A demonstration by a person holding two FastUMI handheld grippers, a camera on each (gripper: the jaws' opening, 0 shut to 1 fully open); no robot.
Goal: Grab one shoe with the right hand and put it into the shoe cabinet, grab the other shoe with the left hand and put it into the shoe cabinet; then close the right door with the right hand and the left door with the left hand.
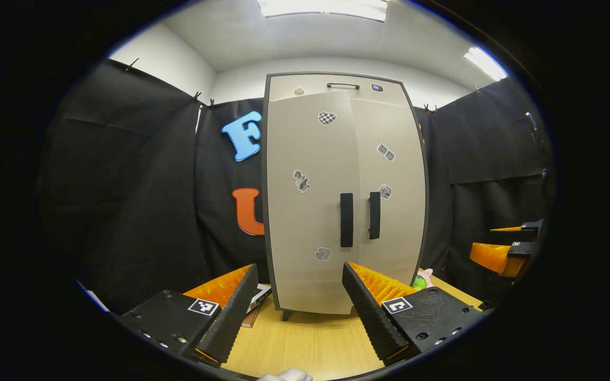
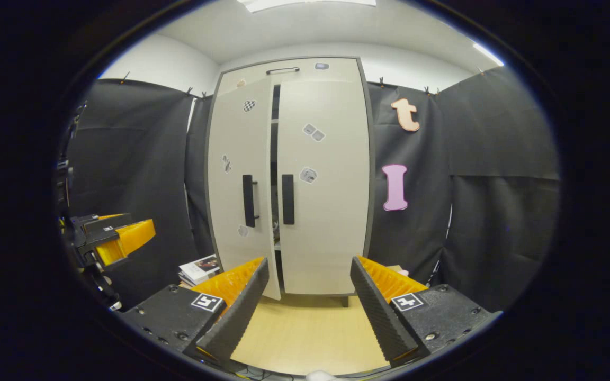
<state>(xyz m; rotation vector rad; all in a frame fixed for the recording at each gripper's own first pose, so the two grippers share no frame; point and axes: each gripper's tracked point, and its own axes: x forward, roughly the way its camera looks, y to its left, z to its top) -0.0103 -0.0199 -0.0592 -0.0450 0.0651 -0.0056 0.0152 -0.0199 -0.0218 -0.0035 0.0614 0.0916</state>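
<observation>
Both pairs of fingers stand spread apart and grasp nothing. We begin at the left: the left gripper (image 1: 299,309) hangs over the near edge of the tabletop (image 1: 310,338), facing the shoe cabinet (image 1: 337,159). In the right gripper view we see it again at the far left, well apart from the cabinet.

From the left gripper view the two doors look closed. The right gripper view tells us more: the left door (image 2: 239,185) stands a little ajar, its free edge in front of the right door (image 2: 326,185), and a dark gap runs between them. The right door seems flush with the frame. The two handles, the left one (image 2: 248,200) and the right one (image 2: 287,199), are just beside each other. We cannot make out any shoe; we judge that both are already inside.

At the right, the right gripper (image 2: 309,312) also hangs over the near edge.

So we judge that only the left door remains to be pushed shut. The risk comes from the cabinet itself: it is tall and stands on short feet near the back edge of the tabletop, so a hard push high on the door could rock it or slide it backward. A weak push may let the door spring open again.
</observation>
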